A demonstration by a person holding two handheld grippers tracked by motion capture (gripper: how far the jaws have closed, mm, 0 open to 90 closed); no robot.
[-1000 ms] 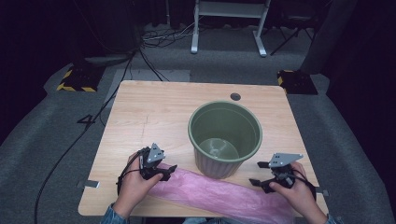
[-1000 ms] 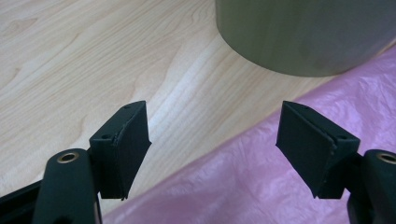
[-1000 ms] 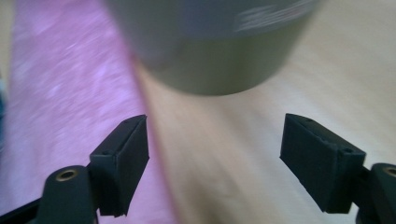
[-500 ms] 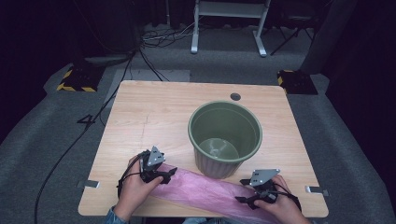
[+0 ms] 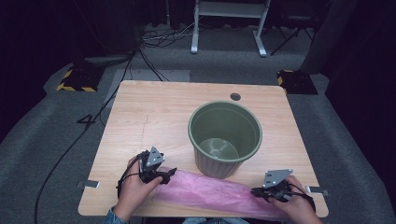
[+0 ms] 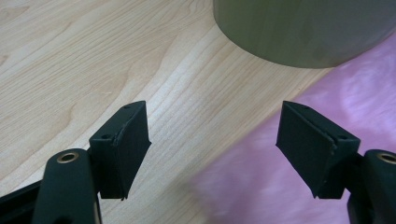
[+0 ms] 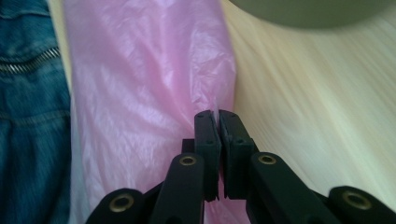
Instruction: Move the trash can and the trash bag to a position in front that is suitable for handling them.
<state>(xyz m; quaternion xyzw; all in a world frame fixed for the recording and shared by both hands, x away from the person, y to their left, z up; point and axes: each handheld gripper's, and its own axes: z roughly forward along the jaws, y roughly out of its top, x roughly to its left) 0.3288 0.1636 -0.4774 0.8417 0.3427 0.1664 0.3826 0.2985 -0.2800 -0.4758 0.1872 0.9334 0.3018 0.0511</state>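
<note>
A pink plastic bag (image 5: 215, 193) lies flat and long along the near edge of the wooden desk (image 5: 154, 116), just in front of a green bin (image 5: 225, 137) that stands upright and open near the middle; the bag's far edge seems to touch the bin's base, though the high view is too coarse there to be sure. At the bag's right end the right gripper (image 5: 260, 192) has its jaws closed on the film: in the right gripper view a thin fold of pink plastic sits pinched between the two black jaws, which have just been closing onto it. At the bag's left end the left gripper (image 5: 169, 173) rests low over the desk with its jaws wide apart, one over bare wood and the other over the pink film, pressing on nothing. A strip of blue denim (image 7: 28, 116) shows beside the bag in the right gripper view.
</note>
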